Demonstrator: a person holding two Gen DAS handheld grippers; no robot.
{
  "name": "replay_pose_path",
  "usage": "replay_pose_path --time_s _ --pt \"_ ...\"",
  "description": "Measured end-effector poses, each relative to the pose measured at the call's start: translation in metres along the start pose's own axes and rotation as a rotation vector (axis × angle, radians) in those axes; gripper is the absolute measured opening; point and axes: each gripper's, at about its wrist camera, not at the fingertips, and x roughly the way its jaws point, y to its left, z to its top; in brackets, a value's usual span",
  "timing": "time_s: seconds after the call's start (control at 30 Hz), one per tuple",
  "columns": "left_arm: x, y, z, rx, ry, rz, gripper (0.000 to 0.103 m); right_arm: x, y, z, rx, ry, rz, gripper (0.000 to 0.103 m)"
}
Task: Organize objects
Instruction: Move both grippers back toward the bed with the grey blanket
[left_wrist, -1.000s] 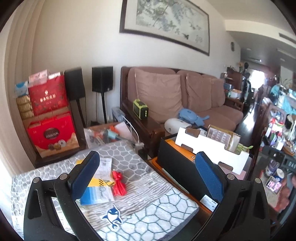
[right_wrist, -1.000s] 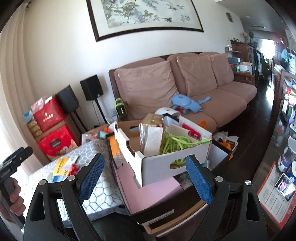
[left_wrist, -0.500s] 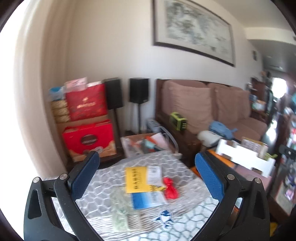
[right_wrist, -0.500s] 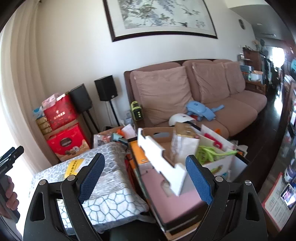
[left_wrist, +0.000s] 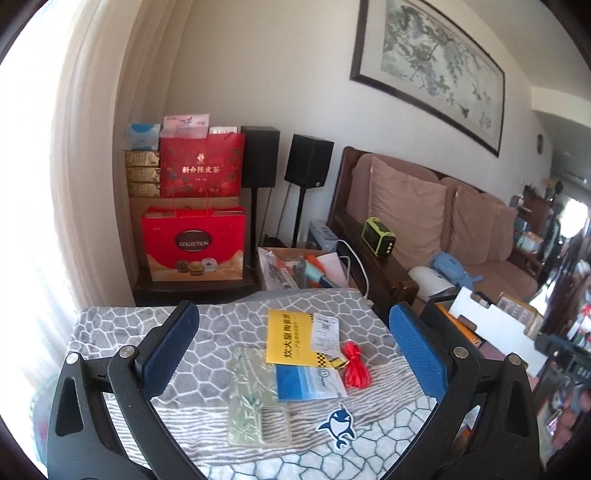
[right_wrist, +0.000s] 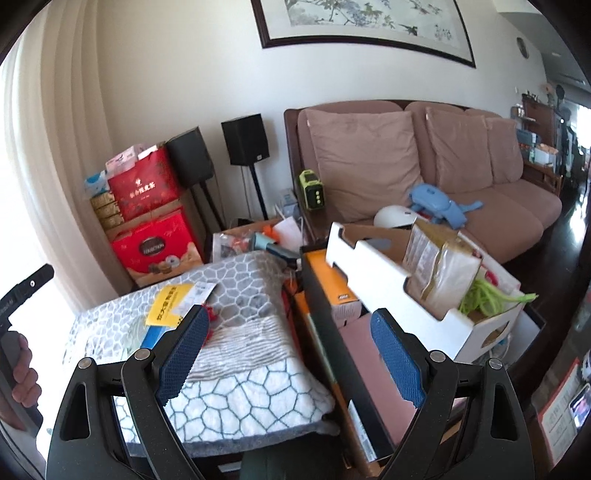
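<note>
A grey patterned blanket (left_wrist: 221, 332) covers a low surface. On it lie a yellow leaflet (left_wrist: 288, 338), a white receipt (left_wrist: 325, 332), a blue-and-white packet (left_wrist: 310, 382), a red string bundle (left_wrist: 355, 369), a clear phone case with bamboo print (left_wrist: 253, 398) and an orca sticker (left_wrist: 340, 424). My left gripper (left_wrist: 295, 354) is open and empty, above these items. My right gripper (right_wrist: 290, 354) is open and empty, over the blanket's right edge (right_wrist: 258, 332) beside a white cardboard box (right_wrist: 391, 284) holding a paper bag (right_wrist: 439, 262) and green cord (right_wrist: 484, 299).
Red gift boxes (left_wrist: 194, 243) and two black speakers (left_wrist: 284, 162) stand at the back left. A brown sofa (right_wrist: 443, 158) holds cushions, a blue toy (right_wrist: 436, 201) and a white helmet. An orange and black box stack (right_wrist: 332, 295) sits under the white box.
Both grippers swung left. The left view now centres on the blanket items instead of the box; the right view shifted from the white box towards the blanket. Both stay open.
</note>
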Motion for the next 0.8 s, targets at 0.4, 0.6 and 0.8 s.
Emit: replay_pose_path --time_s 0.4,0.6,0.8 --pt "-0.008 0.034 -0.001 -0.047 -0.004 0.102 0.103 0.007 -0.033 -0.018 0.059 0.034 0.033 0.090" --pt "-0.002 0.065 -0.015 -0.075 0.024 0.174 0.103 0.015 -0.013 -0.018 -0.001 0.036 0.121 0.090" --pt "0.008 0.078 -0.034 -0.068 0.069 0.192 0.103 0.046 0.018 -0.030 -0.052 0.121 0.160 0.090"
